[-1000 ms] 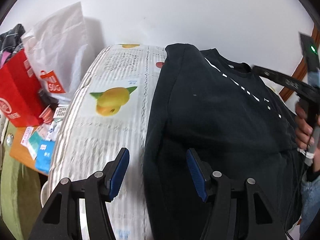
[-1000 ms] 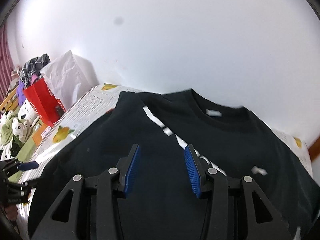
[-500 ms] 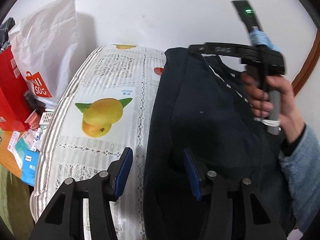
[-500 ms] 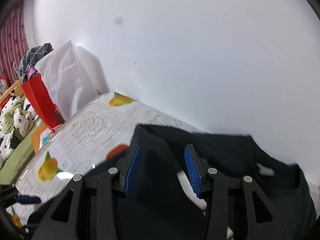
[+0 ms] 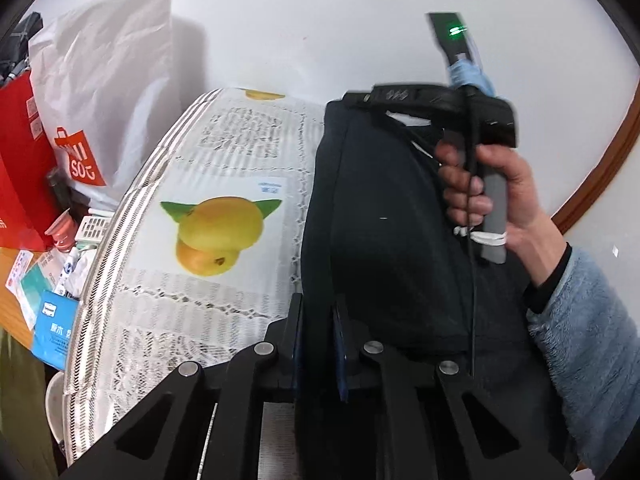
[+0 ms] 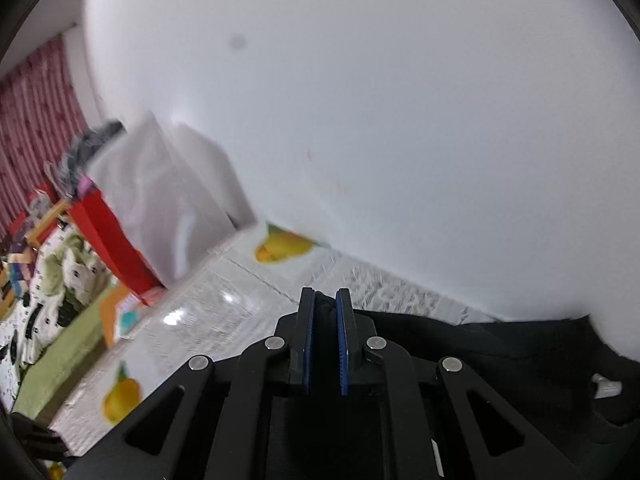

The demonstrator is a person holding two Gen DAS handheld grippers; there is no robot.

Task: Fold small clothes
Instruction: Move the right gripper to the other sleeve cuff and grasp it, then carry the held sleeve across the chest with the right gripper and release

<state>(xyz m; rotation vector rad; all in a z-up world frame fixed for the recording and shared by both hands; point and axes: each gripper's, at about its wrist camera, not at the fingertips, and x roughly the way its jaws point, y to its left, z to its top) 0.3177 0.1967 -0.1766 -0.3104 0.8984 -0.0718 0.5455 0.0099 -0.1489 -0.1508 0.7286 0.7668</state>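
**Jaws clamp dark shirt at both ends of its edge**

Pinched nearly together, the jaws of the left gripper (image 5: 318, 344) bite the near left edge of the black shirt (image 5: 384, 216), a thin layer of dark cloth caught between the blue pads. The right gripper (image 6: 324, 344) does likewise: its jaws press on a bunched tuft of the same fabric at the garment's far corner, close to the white wall (image 6: 400, 120). In the left wrist view, the person's right hand (image 5: 496, 192) grips the tool's handle above the shirt, which lies along the right side of a table under a fruit-print tablecloth (image 5: 224, 216). A white shopping bag (image 5: 104, 92) and a red bag (image 5: 20, 160) stand just beyond the table's left edge.

Judging by the two grips along one side, a lengthwise fold across the body appears to be starting. The risk lies in the small bite each gripper holds: if either pulls faster than the other, the cloth could slip from the pads or twist, leaving a crooked crease. Lifting too low could drag the under-layer along the glossy cover and bunch the shirt instead of turning it over.
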